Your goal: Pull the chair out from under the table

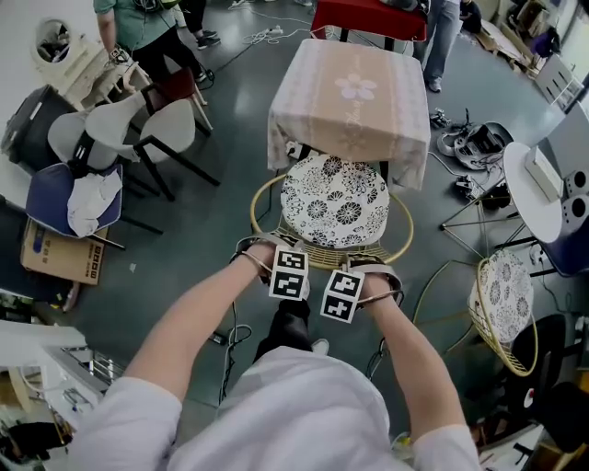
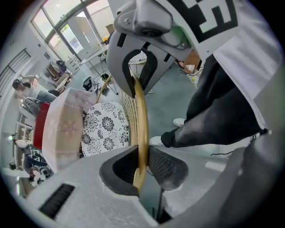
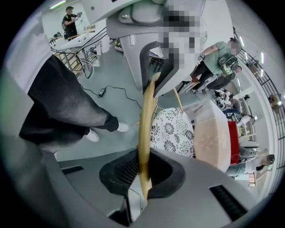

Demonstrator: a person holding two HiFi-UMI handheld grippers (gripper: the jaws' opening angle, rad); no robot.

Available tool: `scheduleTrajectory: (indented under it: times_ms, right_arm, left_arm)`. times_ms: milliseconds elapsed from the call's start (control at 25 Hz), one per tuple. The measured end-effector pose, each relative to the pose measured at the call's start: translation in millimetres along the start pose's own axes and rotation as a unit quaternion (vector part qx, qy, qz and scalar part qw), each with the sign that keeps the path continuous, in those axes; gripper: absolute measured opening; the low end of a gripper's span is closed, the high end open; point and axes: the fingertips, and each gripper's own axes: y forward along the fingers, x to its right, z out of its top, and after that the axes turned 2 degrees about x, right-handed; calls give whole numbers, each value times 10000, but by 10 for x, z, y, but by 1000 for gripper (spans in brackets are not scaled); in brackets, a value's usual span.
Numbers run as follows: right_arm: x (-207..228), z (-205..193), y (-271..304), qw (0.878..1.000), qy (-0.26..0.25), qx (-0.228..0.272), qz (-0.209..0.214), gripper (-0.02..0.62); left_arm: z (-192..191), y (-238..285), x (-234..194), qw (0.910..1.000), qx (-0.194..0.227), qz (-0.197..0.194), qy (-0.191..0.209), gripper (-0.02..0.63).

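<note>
Clamping chair (image 1: 336, 202) rim, left claw (image 2: 140, 171) and right claw (image 3: 144, 171) hide under cubes (image 1: 290, 272).

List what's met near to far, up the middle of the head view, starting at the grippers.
Left gripper and right gripper, side by side, clamped on the chair rim → floral cushion → cloth-covered table → red furniture at the top edge.

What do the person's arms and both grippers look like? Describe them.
White short sleeves cover the upper arms. The left gripper and right gripper have pale grey housings and black, mesh-textured fingers, and each carries a white cube printed with black square markers.
</note>
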Motion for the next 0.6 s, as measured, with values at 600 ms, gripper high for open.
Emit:
scheduleTrajectory:
  times_ms: [600]
  right_arm:
    - [-618, 103, -208, 9999, -90, 38, 44, 26]
  left_arm:
    - [105, -60, 649, 9996, -277, 45, -99, 64]
